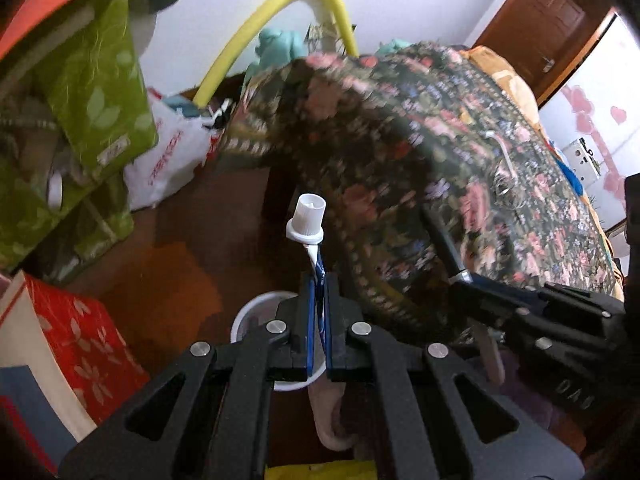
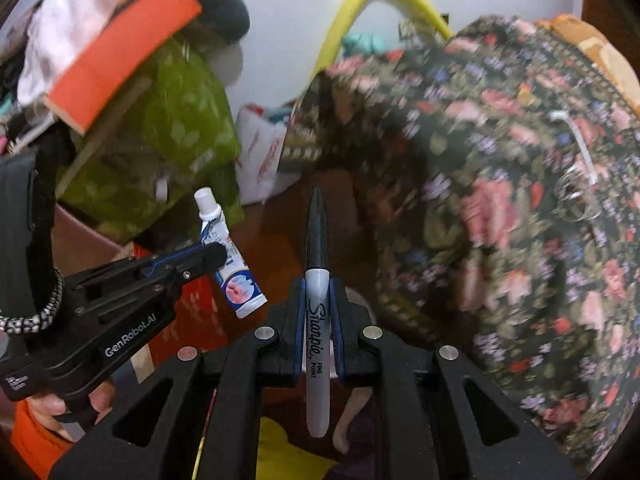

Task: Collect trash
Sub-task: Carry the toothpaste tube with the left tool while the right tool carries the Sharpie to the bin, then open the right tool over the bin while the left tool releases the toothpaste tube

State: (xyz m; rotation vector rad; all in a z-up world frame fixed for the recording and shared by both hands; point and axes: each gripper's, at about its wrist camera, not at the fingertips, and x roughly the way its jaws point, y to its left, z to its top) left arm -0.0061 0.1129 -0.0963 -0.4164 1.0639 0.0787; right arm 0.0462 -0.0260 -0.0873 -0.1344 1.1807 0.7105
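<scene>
Toothpaste tube (image 1: 310, 240) sits clamped in your left gripper (image 1: 319, 280), cap forward; marker (image 2: 317, 280) is pinched lengthwise in your right gripper (image 2: 318, 300). White bin (image 1: 256, 316) lies directly below the left jaws, nearer that hand.

2 wrist fisheyes, each looking steeply down along its own fingers, close over brown floor (image 1: 192, 240). Shared: floral bedcover (image 1: 460, 152), yellow hoop (image 2: 360, 4), green boxes (image 2: 180, 132). Each view catches the other gripper.
</scene>
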